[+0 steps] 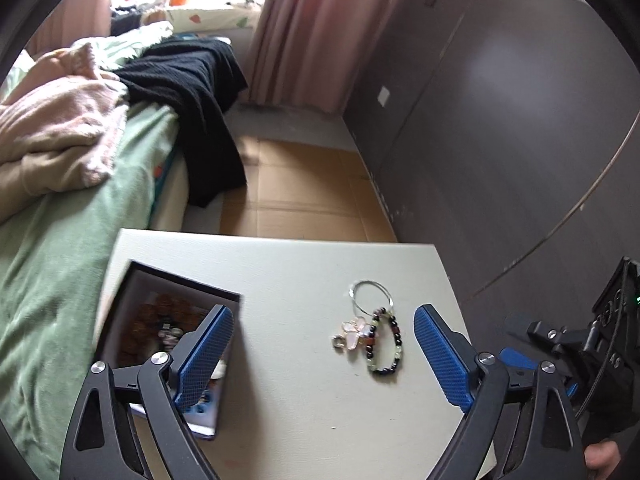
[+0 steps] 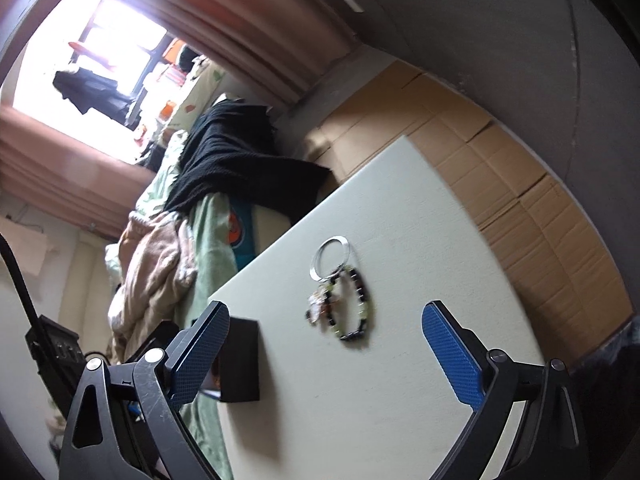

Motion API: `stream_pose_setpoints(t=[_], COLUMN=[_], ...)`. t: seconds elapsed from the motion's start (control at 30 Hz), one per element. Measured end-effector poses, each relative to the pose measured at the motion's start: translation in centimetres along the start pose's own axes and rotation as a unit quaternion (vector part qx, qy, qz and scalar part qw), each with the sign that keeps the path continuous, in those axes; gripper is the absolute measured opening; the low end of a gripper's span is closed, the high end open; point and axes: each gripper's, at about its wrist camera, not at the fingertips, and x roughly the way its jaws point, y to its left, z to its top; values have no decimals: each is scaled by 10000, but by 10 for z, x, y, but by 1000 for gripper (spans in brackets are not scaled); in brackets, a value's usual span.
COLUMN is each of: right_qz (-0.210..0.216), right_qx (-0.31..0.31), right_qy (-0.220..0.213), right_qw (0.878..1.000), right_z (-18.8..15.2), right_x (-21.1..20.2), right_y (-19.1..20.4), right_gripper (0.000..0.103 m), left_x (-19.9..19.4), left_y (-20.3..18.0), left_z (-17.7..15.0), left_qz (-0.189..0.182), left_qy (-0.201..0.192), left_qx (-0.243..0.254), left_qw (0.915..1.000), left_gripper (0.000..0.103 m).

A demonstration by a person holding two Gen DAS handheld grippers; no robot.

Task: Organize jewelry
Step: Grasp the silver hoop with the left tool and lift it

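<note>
Beaded bracelet (image 1: 385, 344) lying flat on the white tabletop (image 1: 288, 264), tangled with a silver ring (image 1: 371, 296) and a clear flower charm (image 1: 355, 330); long axis running away from both cameras. Ahead of, and between the lines of, both pairs of jaws. Left gripper (image 1: 324, 356): jaws wide apart, nothing between. Right gripper (image 2: 326, 354): the same. Neither clearly nearer. Open black box (image 1: 160, 320) left of the bracelet, near the left gripper. No readable writing or brand.
</note>
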Motion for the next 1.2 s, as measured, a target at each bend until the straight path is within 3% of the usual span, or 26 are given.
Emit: stream_pose_setpoints(t=[0.3, 0.7, 0.87, 1.1, 1.17, 1.2], right_qz=[-333, -653, -884, -821, -787, -769], right_qx=[388, 679, 703, 719, 684, 671], right_qy=[-156, -21, -115, -46, -39, -27], right_qw=[9986, 9955, 9935, 9940, 9945, 9948], right_z=[17, 27, 35, 36, 36, 37], right_x=[-16, -18, -22, -20, -19, -18], right_y=[-40, -66, -76, -77, -74, -73], right_gripper=[98, 98, 98, 98, 98, 98], left_x=[49, 111, 138, 160, 160, 160], left_y=[-31, -61, -70, -74, -78, -78], left_z=[6, 11, 8, 4, 4, 5], left_qz=[123, 322, 394, 611, 759, 823], left_qy=[573, 1166, 1371, 1526, 1443, 1437], left_qx=[278, 526, 596, 703, 818, 833], left_qw=[9979, 9913, 9880, 9839, 9832, 9827], left_gripper=[92, 89, 83, 73, 62, 52])
